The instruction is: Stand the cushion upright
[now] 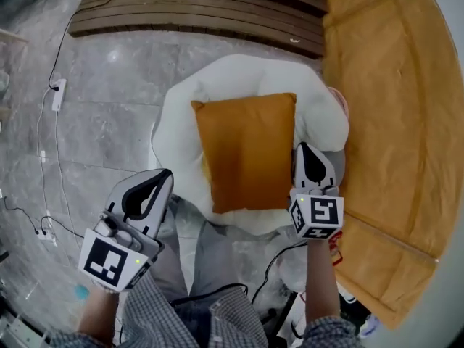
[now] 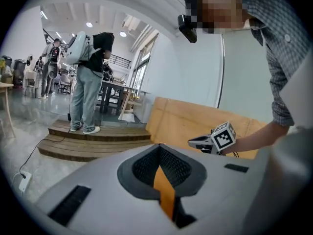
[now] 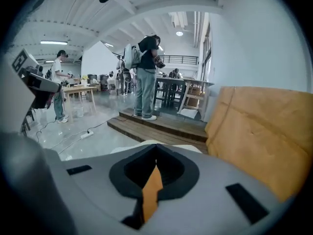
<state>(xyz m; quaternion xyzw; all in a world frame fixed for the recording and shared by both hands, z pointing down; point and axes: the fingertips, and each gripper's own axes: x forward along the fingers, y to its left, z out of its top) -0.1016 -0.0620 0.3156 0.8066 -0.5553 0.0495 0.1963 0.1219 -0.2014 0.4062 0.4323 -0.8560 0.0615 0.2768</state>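
Both of my tongs are closed tight with nothing in them. The left tongs [image 1: 164, 175] hang off the seat at about 8 o'clock from the cushion [image 1: 246, 151], and the right tongs [image 1: 305, 148] sit just beside its edge at 4 o'clock.

I think the main risk is going in with the jaws closed. The tips would only shove the cushion across the soft white chair [image 1: 181, 114] or crumple a corner. Even once lifted, it may flop back down, since the padding under it gives.

The cushion lies flat in the middle of the chair with its broad face up. Its long axis runs from 12 to 6 o'clock, and the far short edge points to 12.
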